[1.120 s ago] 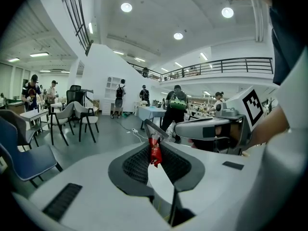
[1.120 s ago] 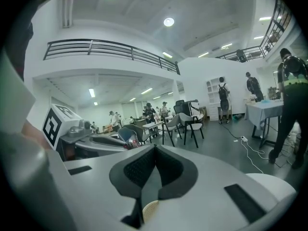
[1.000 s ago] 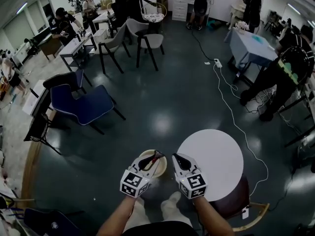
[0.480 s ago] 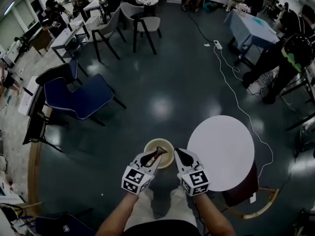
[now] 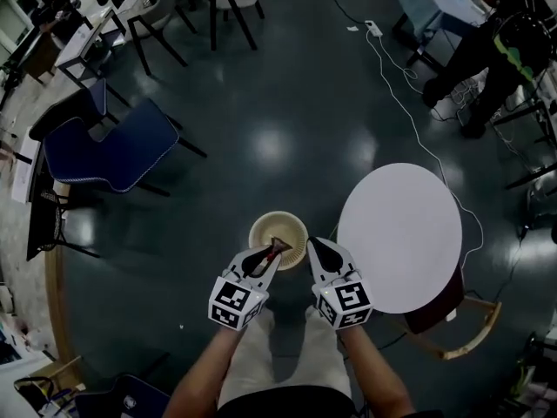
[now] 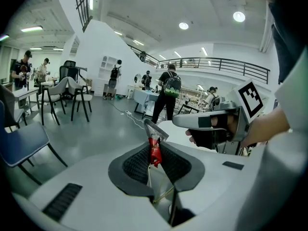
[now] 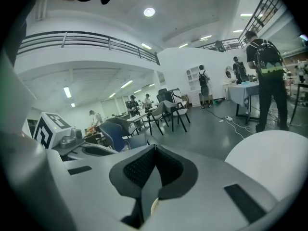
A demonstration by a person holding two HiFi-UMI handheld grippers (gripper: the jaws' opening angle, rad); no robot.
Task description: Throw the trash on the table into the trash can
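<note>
Trash can: a cream round bin (image 5: 280, 225) stands on the floor in front of the person's legs, with the white round tabletop (image 5: 400, 233) just beside it.
Wrapper: a thin red and silver wrapper (image 6: 154, 152) is pinched at the claw tips and hangs over the near rim of the trash can.
Left claw: the left claw (image 5: 270, 251) is clamped on the wrapper, its jaws nearly together with the foil sticking up past them.
Right claw: the right claw (image 7: 153, 148) has its jaws together with nothing between them. It sits just beside the trash can, on the side toward the tabletop.
Step in hand: most likely the drop into the trash can.
Doing it well: carry the wrapper past the near rim to the middle of the trash can's mouth and hold it low there. Then part the jaws fully.
Watch for: the foil looks light, so it may cling to a pad or drift outside the trash can.
Right claw's part: hold it off the rim so that the trash can isn't knocked.
</note>
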